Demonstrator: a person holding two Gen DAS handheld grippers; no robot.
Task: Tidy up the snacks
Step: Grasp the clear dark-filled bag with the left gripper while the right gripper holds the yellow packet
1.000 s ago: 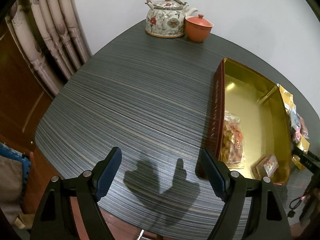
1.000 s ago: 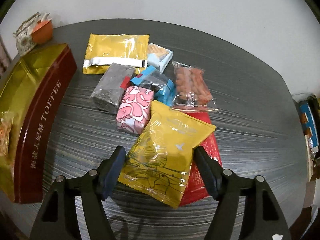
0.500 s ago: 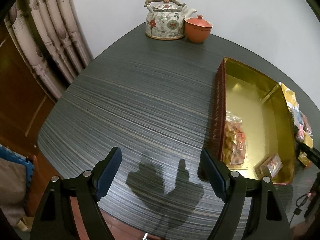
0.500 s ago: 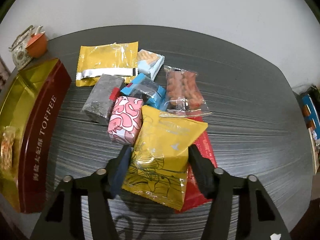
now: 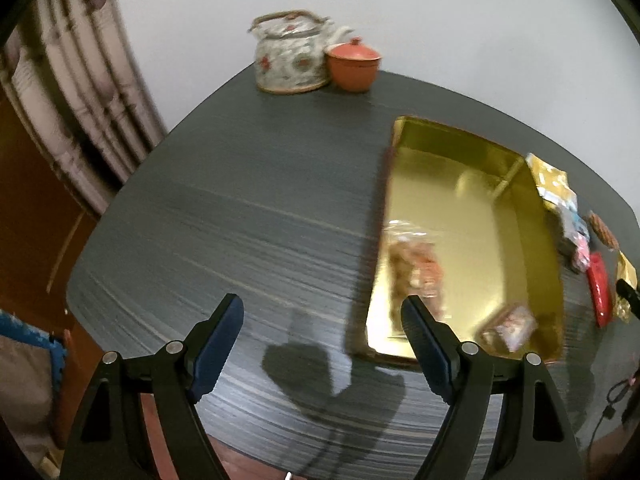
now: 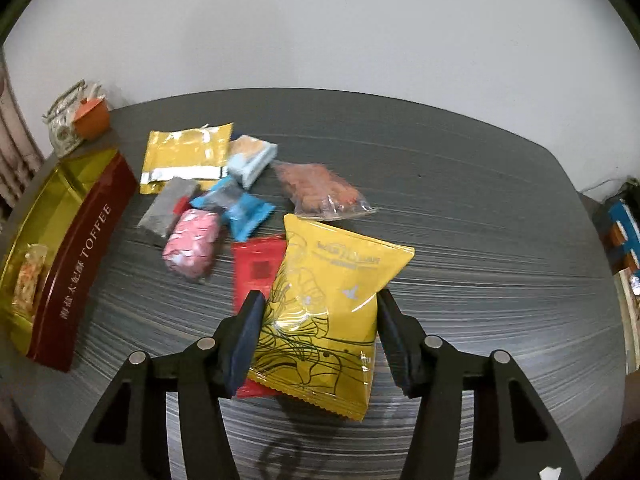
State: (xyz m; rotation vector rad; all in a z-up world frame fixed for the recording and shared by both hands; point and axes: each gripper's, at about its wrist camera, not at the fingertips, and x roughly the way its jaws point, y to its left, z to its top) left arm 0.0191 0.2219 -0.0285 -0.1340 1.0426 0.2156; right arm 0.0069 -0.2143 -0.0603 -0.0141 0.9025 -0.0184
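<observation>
1. Clamping the yellow snack packet (image 6: 332,312) across its width, the right gripper (image 6: 320,334) carries it clear of the table (image 6: 460,240).
2. Leftward lies the toffee tin (image 6: 86,248), long side facing.
3. Left gripper (image 5: 320,344) hangs wide, empty, beside the tin.

Floral teapot (image 5: 289,61) touching orange lidded cup (image 5: 353,65), curtain (image 5: 76,92) left

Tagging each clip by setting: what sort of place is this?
Probably a home living or dining room. A floral teapot and lidded clay cup stand on a dark striped table against a plain wall, a patterned curtain hangs beside it, and a toffee tin holds snacks.
</observation>
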